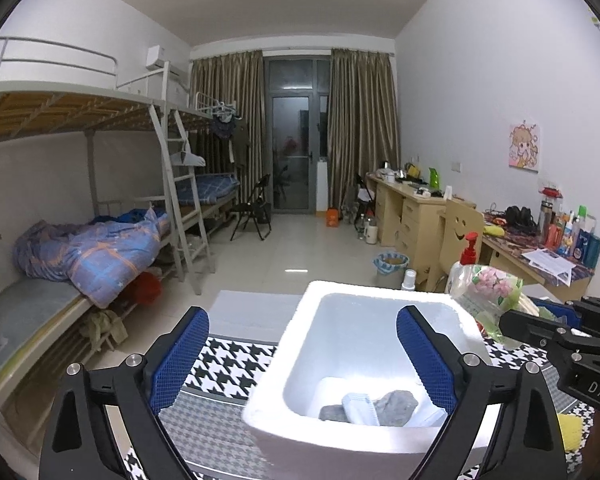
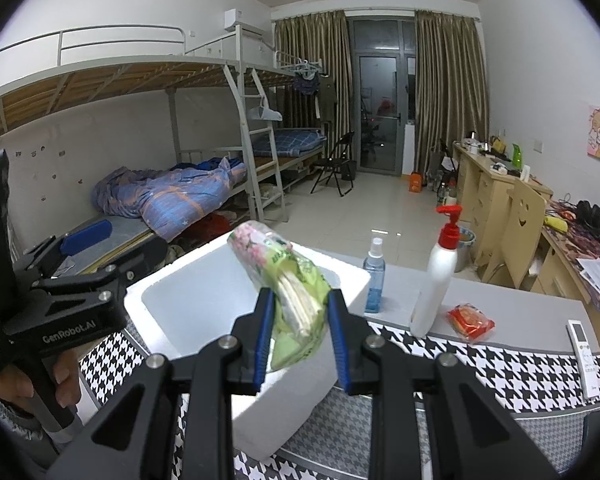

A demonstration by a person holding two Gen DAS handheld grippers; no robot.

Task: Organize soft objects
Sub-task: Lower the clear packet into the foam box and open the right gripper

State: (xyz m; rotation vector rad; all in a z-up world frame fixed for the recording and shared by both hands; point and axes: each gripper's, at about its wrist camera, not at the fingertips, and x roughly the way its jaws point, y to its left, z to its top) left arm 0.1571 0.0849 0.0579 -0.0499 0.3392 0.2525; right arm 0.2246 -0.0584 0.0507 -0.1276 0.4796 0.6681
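A white foam box stands on the houndstooth-covered table. At its bottom lie a grey cloth and a folded white and pale-blue item. My left gripper hovers over the near side of the box, open, with nothing between its blue pads. My right gripper is shut on a green flower-printed tissue packet, held upright above the box's right rim. That packet shows at the right in the left wrist view too.
Right of the box stand a blue spray bottle and a white pump bottle with a red top. A red packet and a white remote lie on the cloth. Bunk beds, desks and a chair stand beyond.
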